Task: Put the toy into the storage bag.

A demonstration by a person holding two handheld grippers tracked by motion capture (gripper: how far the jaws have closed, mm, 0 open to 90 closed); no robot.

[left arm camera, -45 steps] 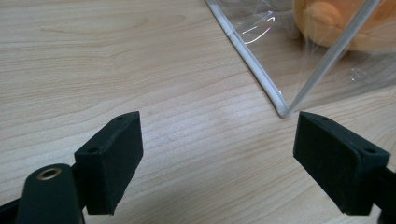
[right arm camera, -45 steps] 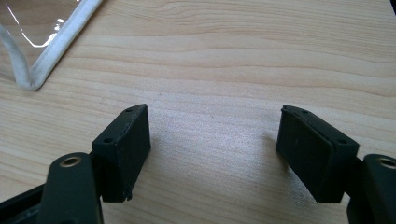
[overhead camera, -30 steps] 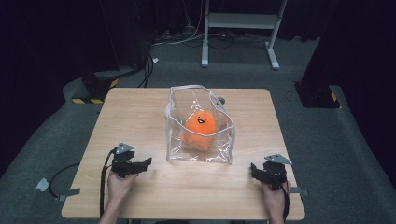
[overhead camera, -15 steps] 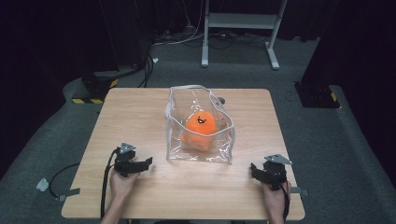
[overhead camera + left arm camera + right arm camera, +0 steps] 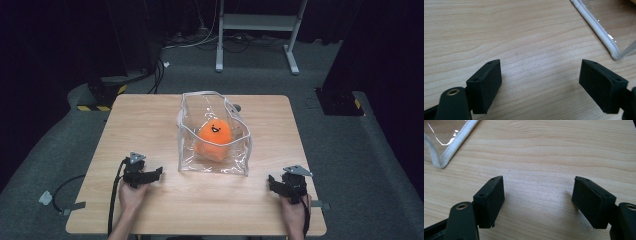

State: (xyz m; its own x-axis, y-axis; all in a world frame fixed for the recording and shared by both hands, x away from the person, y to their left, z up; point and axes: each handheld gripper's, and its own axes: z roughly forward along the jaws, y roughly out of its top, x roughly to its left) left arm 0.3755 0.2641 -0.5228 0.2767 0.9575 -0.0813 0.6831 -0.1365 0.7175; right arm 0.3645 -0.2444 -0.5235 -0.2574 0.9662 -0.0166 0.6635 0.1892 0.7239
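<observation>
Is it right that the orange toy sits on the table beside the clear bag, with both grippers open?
Not quite. The orange toy sits inside the clear bag, not beside it; the high view shows it behind the bag's clear wall. The rest holds: the left gripper and right gripper are both open.

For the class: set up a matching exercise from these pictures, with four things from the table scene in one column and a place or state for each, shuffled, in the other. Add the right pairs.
Things:
1. orange plush toy
2. clear bag
3. left gripper
4. right gripper

Places or states:
A. near the table's right front corner, jaws open
B. stands mid-table, white-trimmed
C. inside the bag, smiling face showing
D. left of the bag, jaws open over bare wood

Pairs: 1-C, 2-B, 3-D, 4-A
</observation>
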